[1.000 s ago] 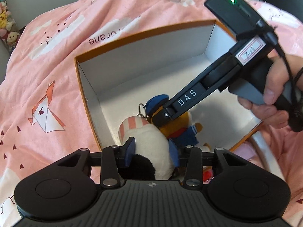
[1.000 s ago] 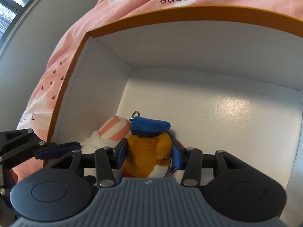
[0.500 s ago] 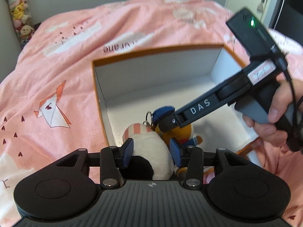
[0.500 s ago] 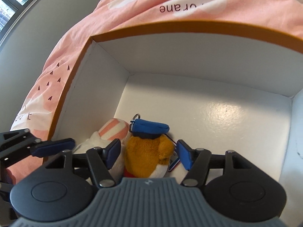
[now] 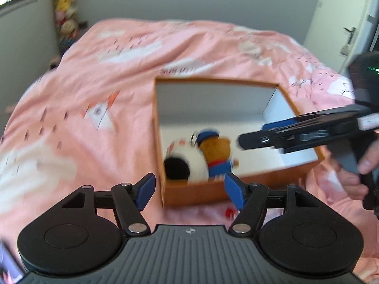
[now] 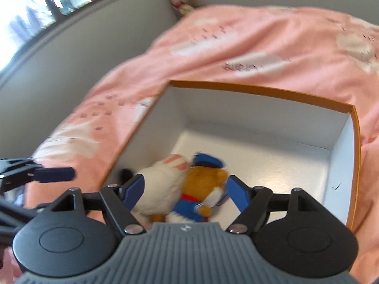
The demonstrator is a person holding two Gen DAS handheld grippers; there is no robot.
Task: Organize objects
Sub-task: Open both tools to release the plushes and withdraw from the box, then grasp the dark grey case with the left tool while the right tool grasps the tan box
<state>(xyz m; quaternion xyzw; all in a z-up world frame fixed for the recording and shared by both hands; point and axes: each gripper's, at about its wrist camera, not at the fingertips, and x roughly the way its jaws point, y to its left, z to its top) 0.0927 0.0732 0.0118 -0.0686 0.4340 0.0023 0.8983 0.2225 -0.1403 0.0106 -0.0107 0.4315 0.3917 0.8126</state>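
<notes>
Here, the left gripper (image 5: pixel 189 188) hangs with its blue fingers spread wide and nothing between them, just outside the near wall of the orange box (image 5: pixel 300 168), which sits on the pink bedspread (image 5: pixel 94 90). Inside, in the box's near left corner, a white plush (image 5: pixel 189 159) with a black patch and a pink-striped ear lies touching an orange bear plush (image 5: pixel 216 150) in a blue cap and blue outfit. The right gripper (image 6: pixel 186 191) is likewise wide and empty above both toys.
</notes>
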